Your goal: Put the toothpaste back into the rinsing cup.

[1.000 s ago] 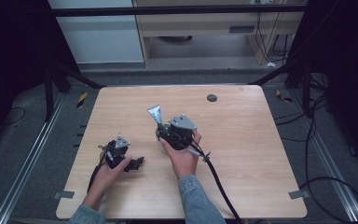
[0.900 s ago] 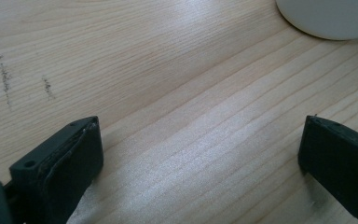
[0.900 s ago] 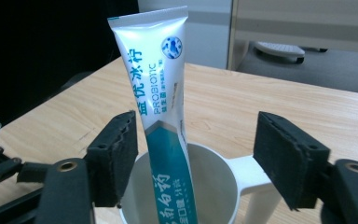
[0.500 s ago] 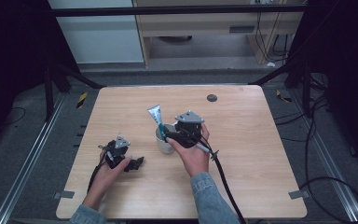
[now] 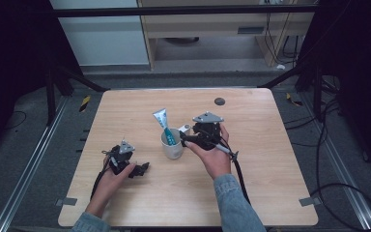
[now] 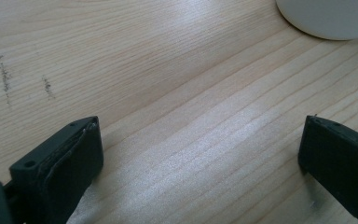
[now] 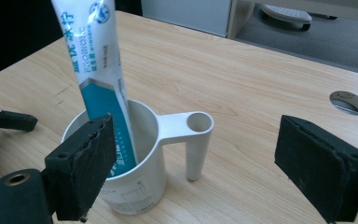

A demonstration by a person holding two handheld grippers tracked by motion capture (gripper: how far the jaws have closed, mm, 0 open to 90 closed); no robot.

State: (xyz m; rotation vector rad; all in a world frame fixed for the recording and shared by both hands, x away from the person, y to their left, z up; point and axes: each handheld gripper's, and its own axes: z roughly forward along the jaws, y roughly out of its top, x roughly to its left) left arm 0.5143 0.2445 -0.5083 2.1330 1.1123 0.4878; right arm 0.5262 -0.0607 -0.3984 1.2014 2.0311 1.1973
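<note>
A white cup [image 5: 173,148] with a side handle [image 7: 193,140] stands in the middle of the wooden table [image 5: 270,159]. A teal and white toothpaste tube [image 5: 163,125] stands in it and leans toward the far left. My right gripper [image 5: 186,137] sits just right of the cup, pointing at it. Its jaws have just been opening and stand wide, with nothing held between them [image 7: 196,137]. The tube [image 7: 98,70] rises behind its left pad. My left gripper [image 5: 142,169] rests open on the table at the near left, holding nothing [image 6: 203,135].
A round cable hole [image 5: 219,101] lies in the table's far side, also seen as a hole [image 7: 348,101] in the right gripper view. The cup's base [image 6: 331,18] shows ahead of the left gripper. Black cables trail from both grippers toward the near edge.
The right gripper has let go of the tube, opened, and drawn back to the right. The tube now stands by itself in the cup. The left hand has stayed still.
</note>
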